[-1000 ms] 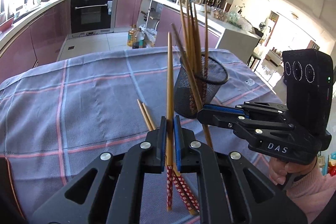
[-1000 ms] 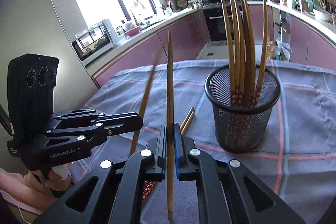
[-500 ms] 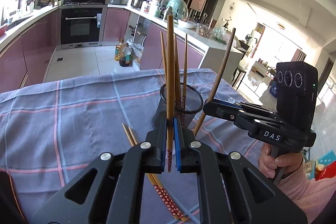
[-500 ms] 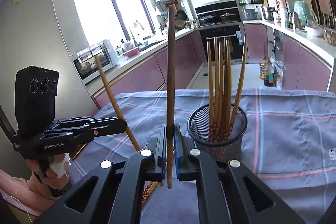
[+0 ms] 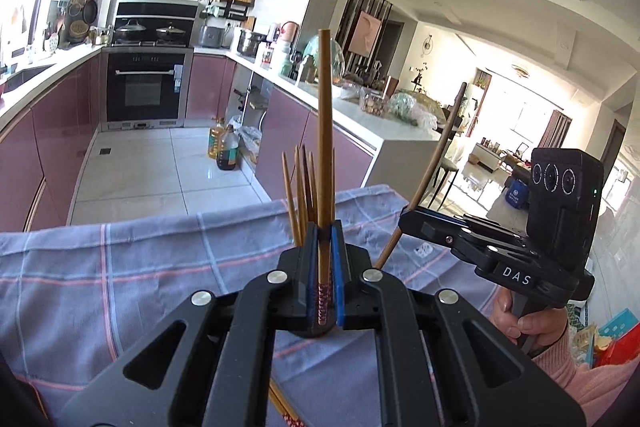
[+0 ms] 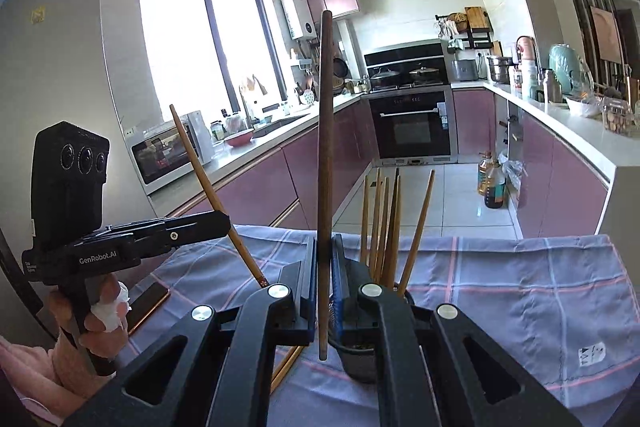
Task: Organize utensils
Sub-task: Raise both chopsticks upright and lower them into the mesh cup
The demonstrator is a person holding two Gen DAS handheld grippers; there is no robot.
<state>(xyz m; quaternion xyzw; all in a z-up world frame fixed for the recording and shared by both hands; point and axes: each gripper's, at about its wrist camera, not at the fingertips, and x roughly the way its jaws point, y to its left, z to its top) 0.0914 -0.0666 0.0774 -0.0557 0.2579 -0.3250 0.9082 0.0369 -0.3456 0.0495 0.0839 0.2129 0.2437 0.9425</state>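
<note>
Two chopsticks, one per tool — left tool (image 5: 325,259) clamped on a light chopstick (image 5: 325,131), right tool (image 6: 324,279) on a darker chopstick (image 6: 325,155), both above the mesh holder (image 6: 360,359) on the tabletop (image 6: 520,291) — lower each upright, patterned end first, clear of sticks inside.

Kitchen: mauve cabinets (image 6: 256,187), built-in black oven (image 5: 146,89), white tiled floor (image 5: 160,171). Large window (image 6: 192,51), bright daylight.

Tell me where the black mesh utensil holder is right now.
In the right wrist view, the black mesh utensil holder stands on the checked tablecloth, just behind the right gripper, mostly hidden by its fingers.
</note>
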